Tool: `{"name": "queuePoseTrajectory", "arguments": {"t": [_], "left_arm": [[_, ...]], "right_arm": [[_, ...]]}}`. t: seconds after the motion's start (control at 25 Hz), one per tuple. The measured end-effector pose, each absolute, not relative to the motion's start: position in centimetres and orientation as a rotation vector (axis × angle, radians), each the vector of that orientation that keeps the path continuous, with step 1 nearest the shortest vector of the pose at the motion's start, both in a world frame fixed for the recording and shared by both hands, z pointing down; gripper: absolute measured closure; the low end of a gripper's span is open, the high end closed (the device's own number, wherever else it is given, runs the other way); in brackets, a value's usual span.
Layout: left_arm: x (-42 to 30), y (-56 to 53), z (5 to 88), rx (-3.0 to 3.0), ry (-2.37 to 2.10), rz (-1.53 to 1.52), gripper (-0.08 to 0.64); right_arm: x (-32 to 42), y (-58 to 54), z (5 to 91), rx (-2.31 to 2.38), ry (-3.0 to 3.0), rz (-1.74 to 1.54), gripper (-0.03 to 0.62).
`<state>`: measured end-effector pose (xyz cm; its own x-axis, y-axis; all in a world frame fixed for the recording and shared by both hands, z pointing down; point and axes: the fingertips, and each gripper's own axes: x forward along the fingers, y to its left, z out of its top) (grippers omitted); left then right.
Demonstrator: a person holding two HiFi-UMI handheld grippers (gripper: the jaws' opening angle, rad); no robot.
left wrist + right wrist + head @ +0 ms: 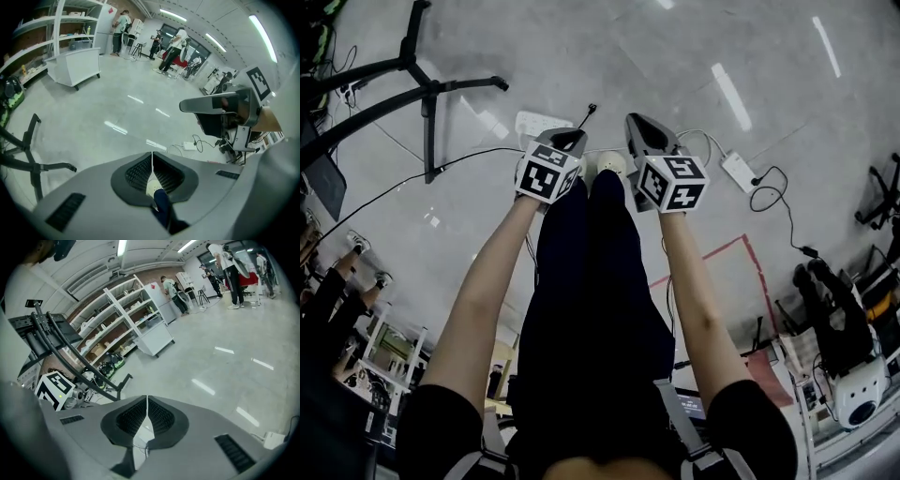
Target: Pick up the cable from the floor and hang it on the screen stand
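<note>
Grippers (575, 140) (637, 125) two, jaws together; screen stand (427, 90) one.

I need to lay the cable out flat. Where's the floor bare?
Bare floor lies ahead, between the black stand base and the white adapter. Crowded: cable on the left, power strip mid-frame, clutter along the right edge.

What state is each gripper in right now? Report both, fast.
Left gripper: closed, jaws together, nothing held.
Right gripper: closed, jaws together, nothing held.
</note>
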<state>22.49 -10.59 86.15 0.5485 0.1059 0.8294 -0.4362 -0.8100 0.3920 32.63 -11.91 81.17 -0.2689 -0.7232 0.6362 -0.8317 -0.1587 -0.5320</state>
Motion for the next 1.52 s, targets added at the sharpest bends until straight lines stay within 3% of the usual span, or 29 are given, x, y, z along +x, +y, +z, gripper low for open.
{"name": "queuePoseTrajectory", "arguments": {"t": [0.48,0.68,1.08,1.24,1.52], "left_arm": [[18.8,-8.7,104.2,2.156,-0.304,1.399,0.551],[19.3,-8.5,110.5,2.13,-0.293,1.41,0.477],[20.2,-7.4,124.3,2.087,-0.297,1.507,0.471],[19.8,-7.0,128.0,2.047,-0.355,1.551,0.404],[20.9,-7.4,130.8,2.067,-0.406,1.574,0.403]], "right_arm": [[30.6,-9.5,95.8,1.819,-1.883,1.455,0.566],[30.4,-9.8,101.2,1.833,-1.878,1.47,0.566],[31.7,-8.5,110.6,1.826,-1.866,1.469,0.566],[32.3,-7.7,113.3,1.839,-1.847,1.48,0.566],[31.8,-7.4,115.3,1.824,-1.858,1.493,0.566]]}}
